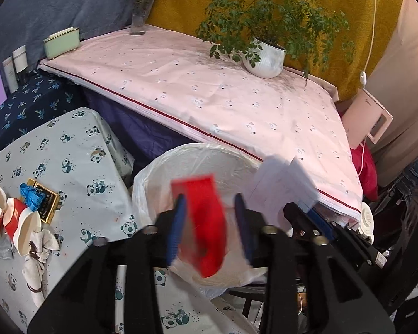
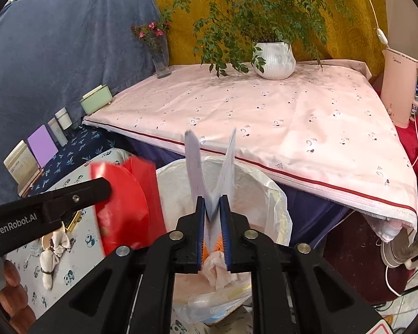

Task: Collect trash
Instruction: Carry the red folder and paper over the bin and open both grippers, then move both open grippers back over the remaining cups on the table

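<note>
Over the lined trash bin (image 2: 264, 194) at lower centre, left gripper (image 1: 211, 222) fingers stand released around a red wrapper (image 1: 206, 222) for dropping; right gripper (image 2: 213, 231) fingers, barely parted, flank folded white paper (image 2: 211, 167).

A lived-in home room, this: pink patterned tablecloth (image 2: 264, 117), leafy green plant in a ribbed white pot (image 2: 276, 59), glass vase of pink flowers (image 2: 160, 55), panda-print cloth (image 1: 69, 150).

Open bin mouth between two desks
The lined bin (image 2: 267, 192) gapes unobstructed; the pink-clothed desk (image 2: 264, 117) overhangs its far rim.
</note>
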Demonstrator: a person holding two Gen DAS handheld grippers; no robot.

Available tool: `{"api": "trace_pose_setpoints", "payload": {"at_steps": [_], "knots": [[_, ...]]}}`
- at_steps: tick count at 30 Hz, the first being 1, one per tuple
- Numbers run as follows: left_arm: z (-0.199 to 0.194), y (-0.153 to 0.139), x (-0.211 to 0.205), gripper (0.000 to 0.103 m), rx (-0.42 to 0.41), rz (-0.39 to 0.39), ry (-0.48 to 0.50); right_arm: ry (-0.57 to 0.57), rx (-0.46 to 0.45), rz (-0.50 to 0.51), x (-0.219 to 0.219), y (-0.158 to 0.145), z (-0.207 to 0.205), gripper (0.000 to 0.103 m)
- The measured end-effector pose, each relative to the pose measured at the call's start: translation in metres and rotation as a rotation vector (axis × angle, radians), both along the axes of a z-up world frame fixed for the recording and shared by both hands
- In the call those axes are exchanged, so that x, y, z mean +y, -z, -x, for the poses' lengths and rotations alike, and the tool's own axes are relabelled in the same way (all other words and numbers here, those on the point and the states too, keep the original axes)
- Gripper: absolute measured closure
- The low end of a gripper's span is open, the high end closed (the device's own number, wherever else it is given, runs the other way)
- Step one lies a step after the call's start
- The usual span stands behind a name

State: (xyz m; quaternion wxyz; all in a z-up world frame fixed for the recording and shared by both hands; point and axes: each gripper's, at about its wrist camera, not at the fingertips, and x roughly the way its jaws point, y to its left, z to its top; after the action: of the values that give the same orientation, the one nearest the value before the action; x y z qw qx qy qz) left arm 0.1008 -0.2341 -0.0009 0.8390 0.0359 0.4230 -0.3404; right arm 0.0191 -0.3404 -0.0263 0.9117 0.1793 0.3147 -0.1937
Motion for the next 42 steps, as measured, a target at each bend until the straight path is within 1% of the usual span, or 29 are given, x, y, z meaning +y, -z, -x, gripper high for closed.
{"api": "trace_pose_setpoints", "payload": {"at_steps": [3, 7, 11, 16, 18, 21, 27, 34, 36, 38, 39, 40, 42], "knots": [[-0.006, 0.004, 0.004, 0.063, 0.016, 0.001, -0.012, -0.001, 0.001, 0.013, 0.001, 0.0, -0.002, 0.078], [-0.01, 0.005, 0.011, 0.063, 0.019, 0.002, -0.03, -0.003, -0.001, 0.009, 0.002, 0.0, -0.004, 0.076], [-0.012, 0.005, 0.02, 0.063, 0.014, 0.0, -0.045, -0.007, -0.004, 0.011, 0.007, -0.002, -0.004, 0.072], [-0.013, 0.005, 0.035, 0.063, 0.018, 0.004, -0.074, -0.022, -0.005, 0.02, 0.018, -0.007, -0.006, 0.07], [-0.014, 0.005, 0.043, 0.06, 0.017, 0.004, -0.089, -0.028, -0.01, 0.024, 0.021, -0.009, -0.006, 0.065], [-0.014, 0.004, 0.054, 0.06, 0.01, 0.005, -0.111, -0.041, -0.017, 0.032, 0.03, -0.013, -0.007, 0.064], [-0.015, 0.002, 0.084, 0.06, 0.0, 0.004, -0.163, -0.08, -0.022, 0.042, 0.051, -0.02, -0.013, 0.063], [-0.017, 0.01, 0.127, 0.06, 0.011, -0.013, -0.245, -0.136, -0.016, 0.048, 0.081, -0.022, -0.022, 0.062], [-0.018, 0.013, 0.139, 0.06, 0.014, -0.019, -0.266, -0.15, -0.016, 0.052, 0.09, -0.023, -0.024, 0.056], [-0.019, 0.017, 0.153, 0.056, 0.016, -0.029, -0.29, -0.165, -0.017, 0.055, 0.099, -0.023, -0.026, 0.055], [-0.019, 0.019, 0.16, 0.048, 0.021, -0.035, -0.301, -0.174, -0.016, 0.055, 0.104, -0.023, -0.027, 0.055], [-0.02, 0.023, 0.169, 0.045, 0.027, -0.035, -0.318, -0.18, -0.014, 0.055, 0.108, -0.022, -0.028, 0.055], [-0.021, 0.029, 0.182, 0.045, 0.039, -0.037, -0.343, -0.197, -0.009, 0.054, 0.117, -0.021, -0.031, 0.055]]}}
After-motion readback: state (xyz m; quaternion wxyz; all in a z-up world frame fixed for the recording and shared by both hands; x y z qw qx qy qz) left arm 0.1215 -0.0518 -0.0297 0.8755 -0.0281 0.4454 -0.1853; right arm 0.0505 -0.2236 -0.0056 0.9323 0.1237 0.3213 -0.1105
